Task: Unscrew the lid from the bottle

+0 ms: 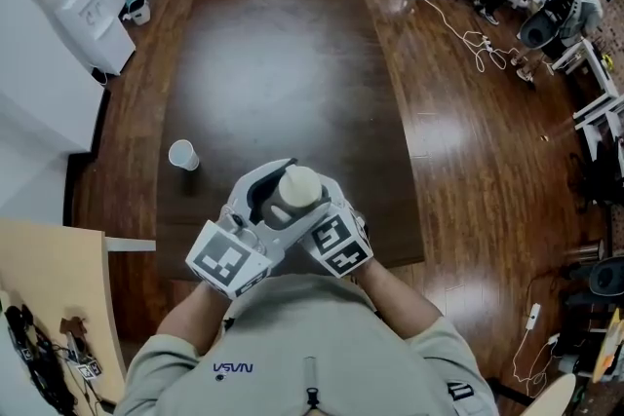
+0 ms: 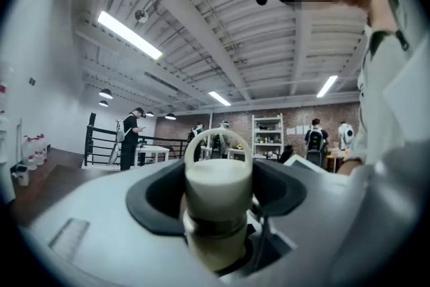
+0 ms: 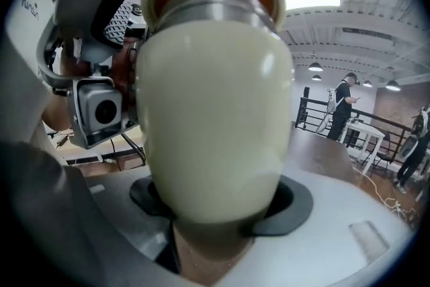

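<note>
In the head view, the left gripper (image 1: pixel 261 208) and the right gripper (image 1: pixel 330 209) are being held together close to the chest, above the near edge of the dark table (image 1: pixel 283 63). The cream bottle (image 1: pixel 295 193) is being clasped between them. Only here is a white cup (image 1: pixel 182 154) being shown, standing well apart on the table; its contents cannot be made out.

In the left gripper view, the lid (image 2: pixel 218 185) with its loop handle is being gripped between wide-set dark fingers (image 2: pixel 153 197).

In the right gripper view, the bottle's rounded body is being clamped between wide-spread fingers (image 3: pixel 295 207), and the lid is apparently being carried on the neck.
</note>
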The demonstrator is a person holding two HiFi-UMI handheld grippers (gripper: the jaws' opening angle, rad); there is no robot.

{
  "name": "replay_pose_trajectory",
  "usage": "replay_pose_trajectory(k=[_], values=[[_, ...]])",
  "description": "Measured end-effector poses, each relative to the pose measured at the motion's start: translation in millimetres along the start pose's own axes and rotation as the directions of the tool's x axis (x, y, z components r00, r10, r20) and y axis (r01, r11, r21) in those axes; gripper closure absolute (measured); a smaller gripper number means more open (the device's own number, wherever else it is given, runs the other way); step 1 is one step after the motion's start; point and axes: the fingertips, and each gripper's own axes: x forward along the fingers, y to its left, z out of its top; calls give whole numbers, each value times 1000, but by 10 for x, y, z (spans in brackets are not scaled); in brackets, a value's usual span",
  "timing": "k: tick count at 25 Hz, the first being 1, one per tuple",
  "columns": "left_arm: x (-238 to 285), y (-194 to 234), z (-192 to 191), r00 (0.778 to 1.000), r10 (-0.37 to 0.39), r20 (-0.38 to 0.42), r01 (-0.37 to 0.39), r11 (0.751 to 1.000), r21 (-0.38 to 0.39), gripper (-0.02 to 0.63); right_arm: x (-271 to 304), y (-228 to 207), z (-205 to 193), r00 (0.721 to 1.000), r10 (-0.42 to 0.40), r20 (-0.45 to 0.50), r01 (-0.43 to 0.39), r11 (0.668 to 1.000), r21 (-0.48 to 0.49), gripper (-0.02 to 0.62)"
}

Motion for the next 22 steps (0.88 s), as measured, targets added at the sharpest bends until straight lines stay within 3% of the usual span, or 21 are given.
replay_pose_trajectory(k=[5,10,18,22], values=[[-105,69,212,998,11,62,-11,1000,-3,299,13,13,-138,1000,16,-12,-16,1000,13,295],[-243,238,362,991,64,118,-61,998,-31,301,-12,-155,-298,999,-31,-10,31,999,40,295],[-415,581,42,981,148,127,-141,988,-57,301,-56,-598,-635,990,-143,6,141,983,118,295],[-380,699,-466,983,177,54,-177,984,-20,301,-39,-723,-787,983,-180,32,174,975,136,295]])
